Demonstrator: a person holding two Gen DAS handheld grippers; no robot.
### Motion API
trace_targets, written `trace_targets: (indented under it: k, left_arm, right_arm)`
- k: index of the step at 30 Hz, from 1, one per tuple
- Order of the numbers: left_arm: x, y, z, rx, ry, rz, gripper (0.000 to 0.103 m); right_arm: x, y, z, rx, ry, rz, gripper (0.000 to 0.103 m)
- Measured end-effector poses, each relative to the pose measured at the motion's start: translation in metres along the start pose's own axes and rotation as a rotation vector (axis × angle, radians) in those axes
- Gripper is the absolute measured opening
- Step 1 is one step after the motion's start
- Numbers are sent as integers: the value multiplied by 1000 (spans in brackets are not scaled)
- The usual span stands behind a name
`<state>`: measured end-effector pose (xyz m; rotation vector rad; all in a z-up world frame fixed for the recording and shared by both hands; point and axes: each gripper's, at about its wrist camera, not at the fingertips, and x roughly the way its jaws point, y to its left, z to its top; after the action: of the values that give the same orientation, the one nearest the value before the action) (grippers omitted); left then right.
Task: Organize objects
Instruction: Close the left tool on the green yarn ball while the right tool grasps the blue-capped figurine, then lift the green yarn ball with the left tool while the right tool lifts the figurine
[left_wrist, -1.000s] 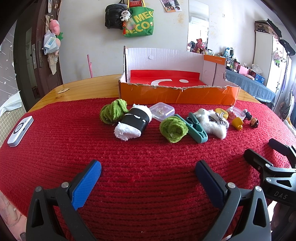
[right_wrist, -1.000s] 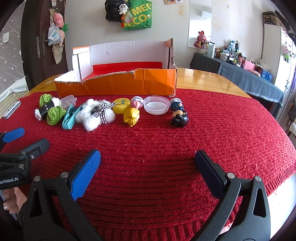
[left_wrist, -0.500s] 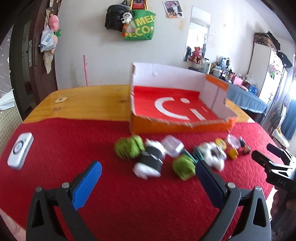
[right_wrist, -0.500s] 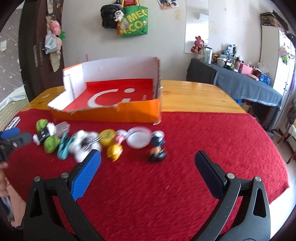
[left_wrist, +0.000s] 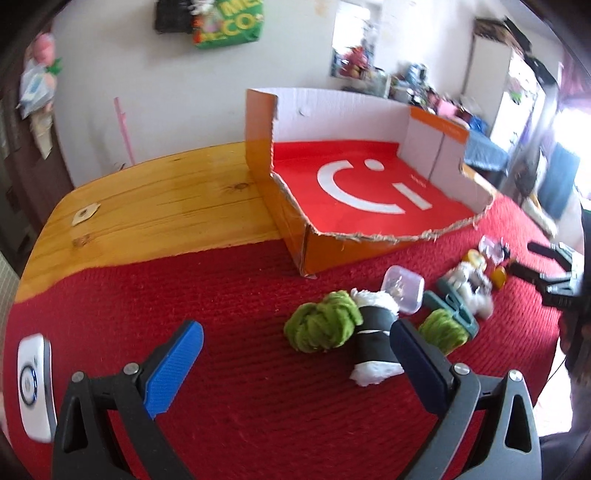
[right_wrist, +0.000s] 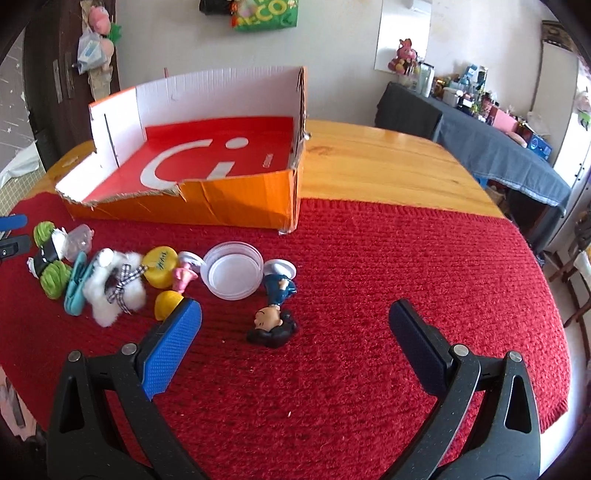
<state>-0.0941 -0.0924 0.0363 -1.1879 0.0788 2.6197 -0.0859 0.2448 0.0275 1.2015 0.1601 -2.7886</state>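
Both my left claw and right claw stayed spread apart, empty, having dropped closer over the red knitted table toys since before.

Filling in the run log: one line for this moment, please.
left tool: open, empty | right tool: open, empty | orange cardboard box: empty | toys: on red knitted cloth

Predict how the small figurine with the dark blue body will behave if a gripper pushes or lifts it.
The figurine looks like hard, glossy plastic, so probably stiff and somewhat slippery. It lies on its side on the knitted red cloth, so a push would likely drag or pivot it rather than roll it.
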Motion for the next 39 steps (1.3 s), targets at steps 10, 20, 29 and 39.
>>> trace_targets:
  k: [10, 20, 29, 39]
  left_arm:
    - [19, 16, 6, 28, 40, -52, 95]
    - [28, 10, 15, 120, 43, -70, 84]
    - [33, -10, 10, 180, 26, -119, 33]
    - [-3, -17, 15, 141, -79, -124, 32]
  right_arm:
    - [11, -14, -3, 38, 48, 21, 99]
    - [16, -10, 3, 12, 56, 51, 59]
    - [10, -3, -3, 16, 7, 105, 23]
    - [-20, -3, 3, 36, -77, 148, 20]
